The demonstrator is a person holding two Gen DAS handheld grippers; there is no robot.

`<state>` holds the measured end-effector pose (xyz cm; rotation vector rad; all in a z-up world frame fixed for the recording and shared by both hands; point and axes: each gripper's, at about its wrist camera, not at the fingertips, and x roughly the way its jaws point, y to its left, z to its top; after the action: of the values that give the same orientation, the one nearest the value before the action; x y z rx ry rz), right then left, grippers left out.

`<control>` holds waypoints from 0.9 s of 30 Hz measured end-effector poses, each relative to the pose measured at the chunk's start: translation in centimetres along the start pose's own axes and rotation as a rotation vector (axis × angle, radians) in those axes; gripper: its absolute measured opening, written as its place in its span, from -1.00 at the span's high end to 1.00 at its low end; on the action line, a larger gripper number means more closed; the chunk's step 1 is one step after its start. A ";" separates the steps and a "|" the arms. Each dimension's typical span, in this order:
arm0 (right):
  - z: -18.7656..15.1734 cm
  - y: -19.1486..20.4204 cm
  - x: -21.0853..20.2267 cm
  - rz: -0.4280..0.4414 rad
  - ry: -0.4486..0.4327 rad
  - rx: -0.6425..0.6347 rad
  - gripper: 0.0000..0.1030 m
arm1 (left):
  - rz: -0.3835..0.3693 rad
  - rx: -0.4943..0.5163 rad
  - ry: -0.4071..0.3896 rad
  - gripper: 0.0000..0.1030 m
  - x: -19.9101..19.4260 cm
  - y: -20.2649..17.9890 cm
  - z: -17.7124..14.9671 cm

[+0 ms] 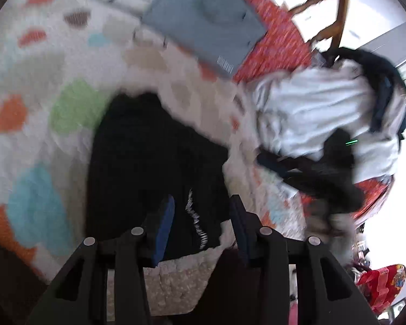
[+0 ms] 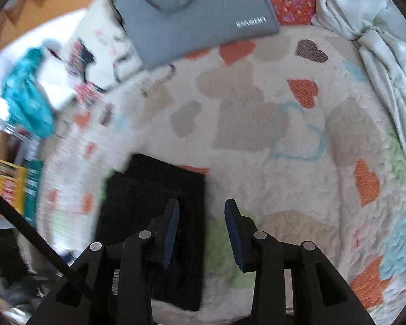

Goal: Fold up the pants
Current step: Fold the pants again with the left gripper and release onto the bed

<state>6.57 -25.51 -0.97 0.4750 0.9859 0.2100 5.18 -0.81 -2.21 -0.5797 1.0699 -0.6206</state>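
left wrist view: the left gripper (image 1: 201, 203) sits at the lower centre, jaws parted and released, with nothing pinched between its blue pads. the black pants (image 1: 149, 162), folded into a compact dark block with white lettering near one edge, lie on the heart-patterned quilt (image 1: 35, 103) at the centre of the frame, under the gripper. a grey sleeve (image 1: 205, 21) lies at the upper centre; a white bundle of laundry (image 1: 311, 103) fills the right.

right wrist view: the right gripper (image 2: 202, 208) is likewise released and empty. the pants (image 2: 154, 205) lie at the lower left, beneath its left finger; the grey sleeve (image 2: 192, 13) is at the top.
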 end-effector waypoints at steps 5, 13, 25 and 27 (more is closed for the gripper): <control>-1.7 0.5 2.8 0.279 0.104 0.093 0.23 | 0.082 0.012 0.067 0.22 3.8 0.8 -1.5; -4.1 -4.2 6.2 -0.008 0.098 0.212 0.17 | 0.002 0.013 0.010 0.18 -1.9 0.8 -0.7; -4.4 -4.6 7.1 0.195 0.050 0.211 -0.21 | 0.055 -0.169 -0.004 0.00 0.9 8.4 6.1; -4.2 -4.1 7.9 0.216 0.052 0.208 -0.21 | 0.052 -0.151 0.024 -0.16 2.2 8.6 6.3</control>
<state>7.16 -24.89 -10.77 0.7707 1.0119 0.3163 13.29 4.38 -7.22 -0.6749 1.1579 -0.5053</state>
